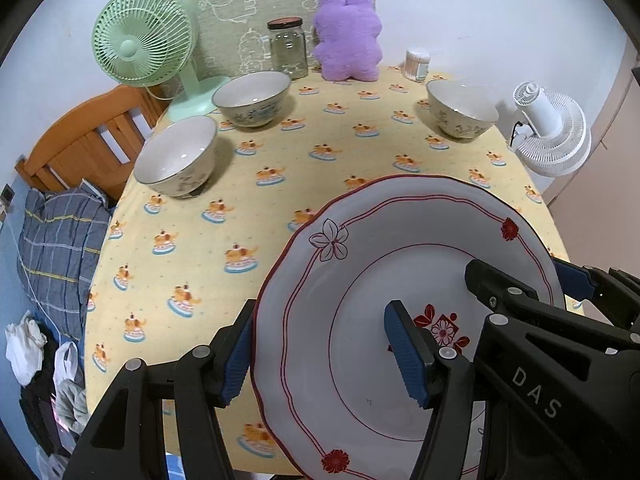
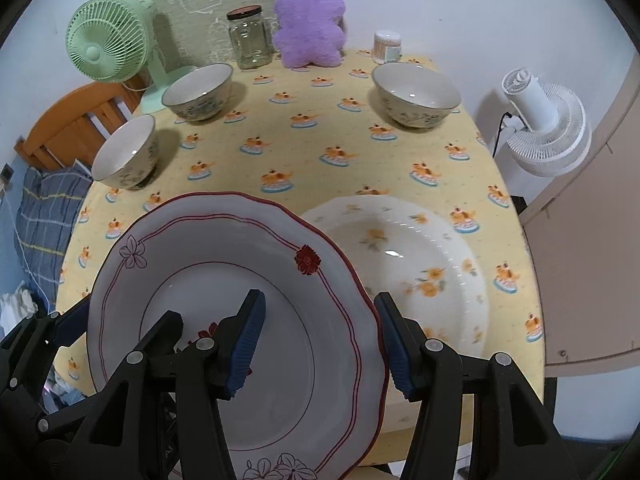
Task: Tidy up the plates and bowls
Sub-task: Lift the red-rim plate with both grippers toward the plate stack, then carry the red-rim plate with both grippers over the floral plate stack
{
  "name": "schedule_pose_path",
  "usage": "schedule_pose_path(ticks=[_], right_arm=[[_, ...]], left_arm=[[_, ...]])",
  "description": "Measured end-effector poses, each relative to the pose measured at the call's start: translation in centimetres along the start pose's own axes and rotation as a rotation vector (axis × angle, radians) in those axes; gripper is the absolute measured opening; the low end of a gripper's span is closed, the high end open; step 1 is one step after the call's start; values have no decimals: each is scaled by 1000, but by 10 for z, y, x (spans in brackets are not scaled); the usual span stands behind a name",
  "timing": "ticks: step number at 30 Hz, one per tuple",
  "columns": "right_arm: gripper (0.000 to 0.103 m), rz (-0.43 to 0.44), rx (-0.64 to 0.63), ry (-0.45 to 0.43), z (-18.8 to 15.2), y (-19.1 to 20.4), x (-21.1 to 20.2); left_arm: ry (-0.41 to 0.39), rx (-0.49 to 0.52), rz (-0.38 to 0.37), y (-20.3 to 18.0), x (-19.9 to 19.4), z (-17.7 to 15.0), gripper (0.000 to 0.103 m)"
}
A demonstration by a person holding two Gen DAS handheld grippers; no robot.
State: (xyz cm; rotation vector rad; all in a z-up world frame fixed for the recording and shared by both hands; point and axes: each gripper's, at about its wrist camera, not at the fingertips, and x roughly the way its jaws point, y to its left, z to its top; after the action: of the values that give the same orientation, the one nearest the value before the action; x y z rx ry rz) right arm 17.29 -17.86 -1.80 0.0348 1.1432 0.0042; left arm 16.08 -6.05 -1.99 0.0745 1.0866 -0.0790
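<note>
Both tongs straddle the red-rimmed plate, left and right gapped around opposite rims; lower it level onto the floral plate at two o'clock.

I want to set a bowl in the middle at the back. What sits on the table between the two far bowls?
Nothing: in both wrist views only printed tablecloth lies between the far left bowl and the far right bowl. The glass jar and purple plush stand farther back.
</note>
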Motion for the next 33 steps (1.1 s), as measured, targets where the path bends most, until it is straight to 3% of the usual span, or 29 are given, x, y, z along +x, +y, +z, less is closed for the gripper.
schedule_pose_path(ticks=[18, 33], right_arm=[[60, -24, 8, 51, 3, -84, 28], [59, -34, 9, 107, 11, -110, 66]], left_arm=[[45, -5, -21, -80, 34, 6, 64], [116, -17, -6, -105, 73, 13, 64]])
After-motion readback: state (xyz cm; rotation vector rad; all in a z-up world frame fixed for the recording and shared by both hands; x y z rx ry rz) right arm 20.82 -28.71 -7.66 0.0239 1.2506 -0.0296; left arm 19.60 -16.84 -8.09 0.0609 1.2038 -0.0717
